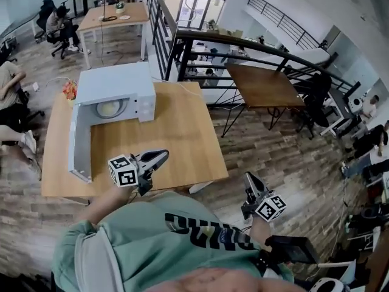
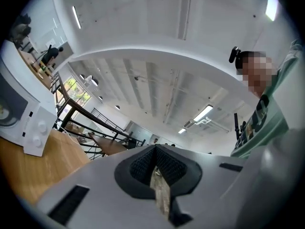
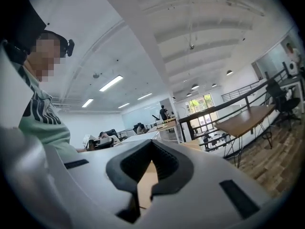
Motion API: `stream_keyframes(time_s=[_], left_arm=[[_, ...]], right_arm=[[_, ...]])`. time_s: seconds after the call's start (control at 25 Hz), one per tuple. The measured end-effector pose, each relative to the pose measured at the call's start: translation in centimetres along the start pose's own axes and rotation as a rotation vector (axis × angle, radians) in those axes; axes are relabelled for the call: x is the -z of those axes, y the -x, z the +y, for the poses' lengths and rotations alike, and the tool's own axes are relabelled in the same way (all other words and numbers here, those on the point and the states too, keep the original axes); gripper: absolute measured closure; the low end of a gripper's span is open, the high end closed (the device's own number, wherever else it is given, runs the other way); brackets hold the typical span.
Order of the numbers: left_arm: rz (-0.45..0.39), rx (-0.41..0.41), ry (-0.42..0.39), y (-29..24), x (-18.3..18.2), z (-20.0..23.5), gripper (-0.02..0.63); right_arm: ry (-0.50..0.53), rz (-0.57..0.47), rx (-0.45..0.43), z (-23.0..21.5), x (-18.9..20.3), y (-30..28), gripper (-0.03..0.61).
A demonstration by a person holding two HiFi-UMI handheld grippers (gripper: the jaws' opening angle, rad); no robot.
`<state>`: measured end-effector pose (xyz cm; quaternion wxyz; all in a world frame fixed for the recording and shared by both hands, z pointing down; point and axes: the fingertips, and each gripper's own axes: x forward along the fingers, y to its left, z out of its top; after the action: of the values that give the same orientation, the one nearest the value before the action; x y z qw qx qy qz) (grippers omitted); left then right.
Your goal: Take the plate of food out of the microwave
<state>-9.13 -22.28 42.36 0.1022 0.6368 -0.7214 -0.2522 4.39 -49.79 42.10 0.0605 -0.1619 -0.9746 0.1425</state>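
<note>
A white microwave point(image 1: 115, 84) stands at the back left of the wooden table point(image 1: 182, 132). Its door point(image 1: 79, 140) is swung wide open toward me. Inside, a pale plate of food point(image 1: 110, 108) rests in the cavity. My left gripper point(image 1: 163, 156) hovers over the table's front edge, well short of the microwave, shut with nothing between its jaws. In the left gripper view the left gripper point(image 2: 155, 147) points upward, with the microwave point(image 2: 21, 116) at the far left. My right gripper point(image 1: 250, 179) hangs off the table's right side over the floor; the right gripper point(image 3: 151, 142) is shut and empty.
A small red object point(image 1: 70, 90) lies on the table left of the microwave. A black railing point(image 1: 243, 47) and a brown table point(image 1: 264, 85) stand beyond. People sit at desks at the far left point(image 1: 9, 87). Wood floor surrounds the table.
</note>
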Motion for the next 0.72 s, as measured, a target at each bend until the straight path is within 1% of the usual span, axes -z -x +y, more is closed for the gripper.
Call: stream_keyframes(time_s=[0.2,0.4,0.48,0.6,0.72], left_arm=[[-0.051,-0.142,0.009,-3.3,0.7,0.7,0.611],[-0.083,-0.266,-0.022,-3.8,0.7,1.0,0.611],[-0.093,-0.320,-0.025,-2.8,0.7,1.4,0.611],[-0.120,-0.389,-0.031,-0.7,0.6,2.2,0.611],[-0.157,-0.422,-0.026,1.6,0.1,3.6,0.611]], right_arm=[[0.007,0.020,-0.150,-5.8,-2.8,-3.6,0.572],[-0.021,0.058,-0.292,-8.5,-2.4,-8.2,0.572],[-0.029,0.078,-0.344,-8.5,-1.8,-10.4,0.572],[-0.027,0.108,-0.416,-7.2,-1.0,-13.3,0.572],[-0.005,0.140,-0.463,-5.3,-0.5,-16.0,0.572]])
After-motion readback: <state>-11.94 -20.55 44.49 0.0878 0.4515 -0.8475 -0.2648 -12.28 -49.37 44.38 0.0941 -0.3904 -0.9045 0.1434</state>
